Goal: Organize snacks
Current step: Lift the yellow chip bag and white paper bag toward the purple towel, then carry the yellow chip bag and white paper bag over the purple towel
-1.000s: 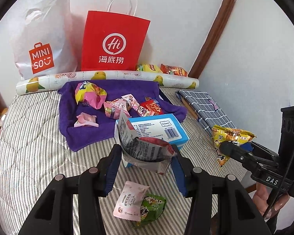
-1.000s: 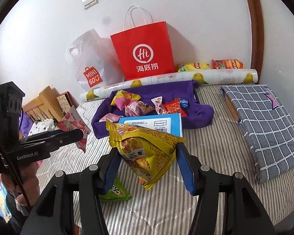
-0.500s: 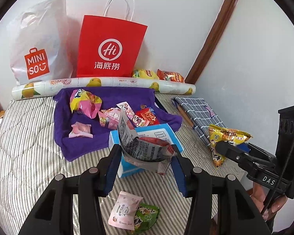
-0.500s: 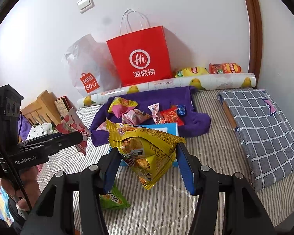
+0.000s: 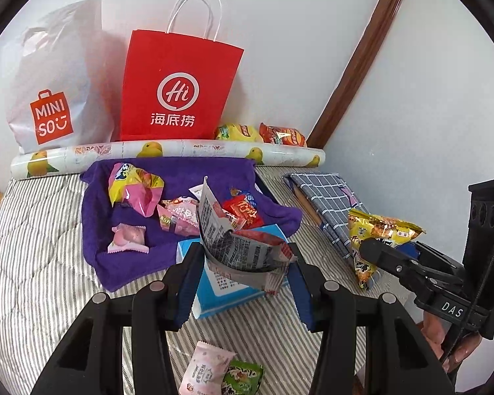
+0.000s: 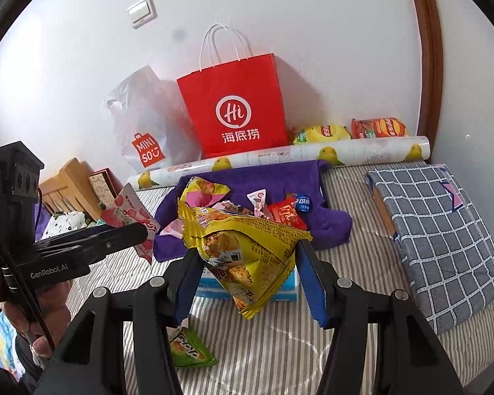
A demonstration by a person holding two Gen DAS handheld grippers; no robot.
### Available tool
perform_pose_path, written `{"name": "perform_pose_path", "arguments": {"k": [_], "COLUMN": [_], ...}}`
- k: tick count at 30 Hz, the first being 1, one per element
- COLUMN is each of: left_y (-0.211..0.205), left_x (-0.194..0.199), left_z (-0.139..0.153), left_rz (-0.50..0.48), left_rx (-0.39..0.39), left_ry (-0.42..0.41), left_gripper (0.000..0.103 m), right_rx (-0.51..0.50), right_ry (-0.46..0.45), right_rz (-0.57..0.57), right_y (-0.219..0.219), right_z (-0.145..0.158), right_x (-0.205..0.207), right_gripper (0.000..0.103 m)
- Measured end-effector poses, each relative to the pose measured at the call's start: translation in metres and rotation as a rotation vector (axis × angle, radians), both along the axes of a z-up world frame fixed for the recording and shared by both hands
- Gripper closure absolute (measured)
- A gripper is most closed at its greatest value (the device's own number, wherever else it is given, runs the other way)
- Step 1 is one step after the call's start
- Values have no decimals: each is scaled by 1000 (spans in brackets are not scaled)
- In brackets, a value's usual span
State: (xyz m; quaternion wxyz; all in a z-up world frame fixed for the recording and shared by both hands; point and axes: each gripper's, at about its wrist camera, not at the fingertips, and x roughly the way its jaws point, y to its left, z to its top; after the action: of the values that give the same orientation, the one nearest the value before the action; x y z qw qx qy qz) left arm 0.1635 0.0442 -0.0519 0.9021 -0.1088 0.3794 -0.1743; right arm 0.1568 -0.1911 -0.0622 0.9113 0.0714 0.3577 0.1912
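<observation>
Left claw (image 5: 243,268): closed on a red-and-white snack packet (image 5: 240,247), printed back facing the camera, held clear above the striped bed (image 5: 33,247). Right claw (image 6: 247,263): closed on a yellow snack bag (image 6: 243,247), its crimped top edge spread between the blue pads, its lower corner hanging free.

Directly beyond both held packets lies a blue-and-white box (image 5: 220,299) on the bed, touching the near edge of a purple towel (image 5: 102,230). On the towel: a yellow-and-pink bag (image 5: 133,189), a pink sweet packet (image 5: 128,238), a pink wrapper (image 5: 178,217) and a red packet (image 5: 245,214), grouped close together. In the right wrist view a small blue round sweet (image 6: 303,203) sits just beside the red packet.

Near the claws, on bare mattress: a pale pink sachet (image 5: 207,372) overlapping a green packet (image 5: 243,377).

Along the wall: a white plastic bag (image 5: 52,79), a red paper bag (image 5: 178,85), a patterned roll (image 5: 181,151) lying in front of them, and behind the roll a yellow chip bag (image 5: 237,131) beside an orange chip bag (image 5: 283,135). A checked folded cloth (image 6: 444,237) lies at the right of the bed.
</observation>
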Motion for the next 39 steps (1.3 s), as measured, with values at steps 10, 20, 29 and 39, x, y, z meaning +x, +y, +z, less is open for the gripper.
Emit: {"name": "perform_pose_path", "arguments": {"k": [10, 20, 29, 39], "left_y": [-1, 2, 7, 16], "left_x": [14, 29, 44, 63], "left_z": [3, 4, -1, -9], "left_rz": [-12, -13, -7, 10], "left_rx": [2, -1, -2, 0], "left_ry": [1, 8, 17, 34], "left_gripper": [55, 55, 55, 55], "right_rx": [-9, -10, -16, -26], "right_ry": [8, 24, 38, 45], "right_rz": [0, -5, -8, -2], "right_y": [4, 7, 13, 19], "right_z": [1, -3, -8, -12], "right_x": [14, 30, 46, 64], "right_gripper": [47, 47, 47, 47]}}
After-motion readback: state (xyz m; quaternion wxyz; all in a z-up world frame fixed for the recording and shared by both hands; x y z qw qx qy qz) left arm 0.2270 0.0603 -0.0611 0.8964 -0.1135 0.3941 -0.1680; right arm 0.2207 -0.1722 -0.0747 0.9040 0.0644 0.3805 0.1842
